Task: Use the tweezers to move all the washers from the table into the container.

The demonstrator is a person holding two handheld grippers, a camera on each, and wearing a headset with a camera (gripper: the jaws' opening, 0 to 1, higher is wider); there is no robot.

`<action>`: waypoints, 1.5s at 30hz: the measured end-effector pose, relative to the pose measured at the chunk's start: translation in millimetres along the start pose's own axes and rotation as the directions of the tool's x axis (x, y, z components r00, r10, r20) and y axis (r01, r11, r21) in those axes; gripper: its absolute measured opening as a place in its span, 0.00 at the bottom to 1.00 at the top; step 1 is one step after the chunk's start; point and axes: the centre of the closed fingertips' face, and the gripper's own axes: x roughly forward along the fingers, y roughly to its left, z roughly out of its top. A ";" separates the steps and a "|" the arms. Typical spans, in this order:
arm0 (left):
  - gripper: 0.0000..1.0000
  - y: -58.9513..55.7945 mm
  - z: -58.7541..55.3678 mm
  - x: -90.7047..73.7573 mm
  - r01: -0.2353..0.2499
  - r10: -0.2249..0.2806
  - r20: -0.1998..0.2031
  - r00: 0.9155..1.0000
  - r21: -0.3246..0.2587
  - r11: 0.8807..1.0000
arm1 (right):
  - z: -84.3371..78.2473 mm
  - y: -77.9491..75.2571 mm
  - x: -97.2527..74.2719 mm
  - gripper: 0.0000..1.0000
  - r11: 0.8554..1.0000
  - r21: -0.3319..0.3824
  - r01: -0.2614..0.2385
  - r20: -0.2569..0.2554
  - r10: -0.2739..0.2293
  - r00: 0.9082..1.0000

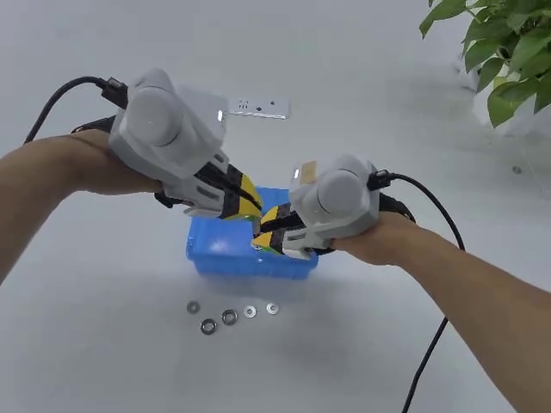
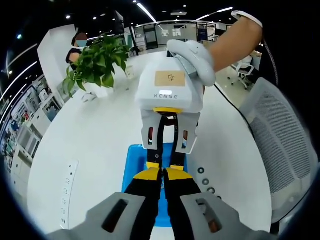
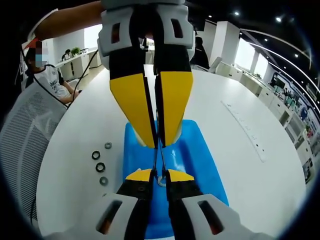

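Right gripper's (image 3: 159, 176) jaws pinch tweezers (image 3: 160, 157) above blue container (image 3: 200, 160).

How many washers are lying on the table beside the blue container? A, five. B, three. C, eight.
A: the head view shows five washers in a loose row on the table, just clear of the blue container.

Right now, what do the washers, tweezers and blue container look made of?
Washers: likely metal, silvery-grey with dull shine.
Container: probably moulded plastic, uniform bright blue, smooth, rounded edges.
Tweezers: thin dark strips, possibly metal; too slim to judge.
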 end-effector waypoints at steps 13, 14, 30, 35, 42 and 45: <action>0.06 -8.2 17.1 -14.2 0.004 -0.004 0.005 1.000 0.014 1.000 | 15.3 6.1 -16.4 0.12 1.000 -0.014 0.022 0.027 -0.022 0.999; 0.06 -9.1 18.2 -15.6 0.004 -0.004 0.004 1.000 0.016 1.000 | 16.1 6.7 -17.5 0.12 1.000 -0.013 0.022 0.028 -0.022 0.999; 0.06 -21.9 32.3 -36.0 -0.011 0.011 0.019 1.000 0.007 1.000 | 36.5 19.6 -32.9 0.12 0.998 -0.034 0.045 0.061 -0.043 0.997; 0.06 -26.9 34.0 -41.3 -0.017 0.017 0.014 1.000 0.010 1.000 | 40.7 24.2 -35.6 0.12 0.998 -0.042 0.050 0.066 -0.047 0.997; 0.06 -35.8 36.0 -45.0 -0.013 0.013 0.006 1.000 0.010 1.000 | 44.9 34.0 -38.4 0.12 0.997 -0.056 0.044 0.066 -0.040 0.997; 0.06 -39.2 35.6 -45.0 -0.012 0.012 0.001 1.000 0.010 1.000 | 44.6 38.4 -38.9 0.12 0.997 -0.058 0.044 0.066 -0.040 0.997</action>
